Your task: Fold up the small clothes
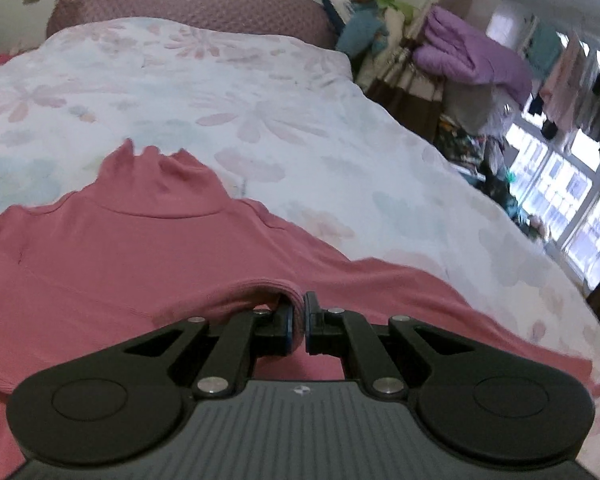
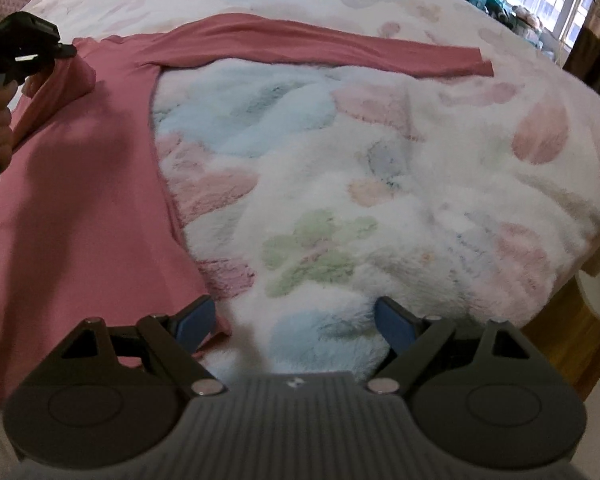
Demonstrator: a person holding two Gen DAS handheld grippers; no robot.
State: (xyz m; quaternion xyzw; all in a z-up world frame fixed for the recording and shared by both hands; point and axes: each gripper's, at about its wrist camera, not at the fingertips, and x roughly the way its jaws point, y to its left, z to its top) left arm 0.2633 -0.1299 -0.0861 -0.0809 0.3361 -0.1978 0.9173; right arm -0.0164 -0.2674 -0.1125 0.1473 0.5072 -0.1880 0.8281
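Note:
A pink long-sleeved turtleneck top (image 1: 112, 248) lies flat on the fluffy floral blanket (image 1: 220, 92). My left gripper (image 1: 298, 318) is shut on a fold of the top's cuff end, lifted over the body of the top. In the right wrist view the top (image 2: 72, 184) fills the left side, with one sleeve (image 2: 324, 46) stretched out to the right. The left gripper (image 2: 62, 51) shows there at the upper left, holding the pink fold. My right gripper (image 2: 294, 320) is open and empty, just above the blanket (image 2: 380, 184) by the top's hem edge.
A mauve pillow (image 1: 192, 4) lies at the head of the bed. Piled clothes and a purple quilt (image 1: 468, 56) stand beside the bed on the right, with windows (image 1: 572, 184) behind. The bed's right edge drops to a wooden floor (image 2: 572, 344).

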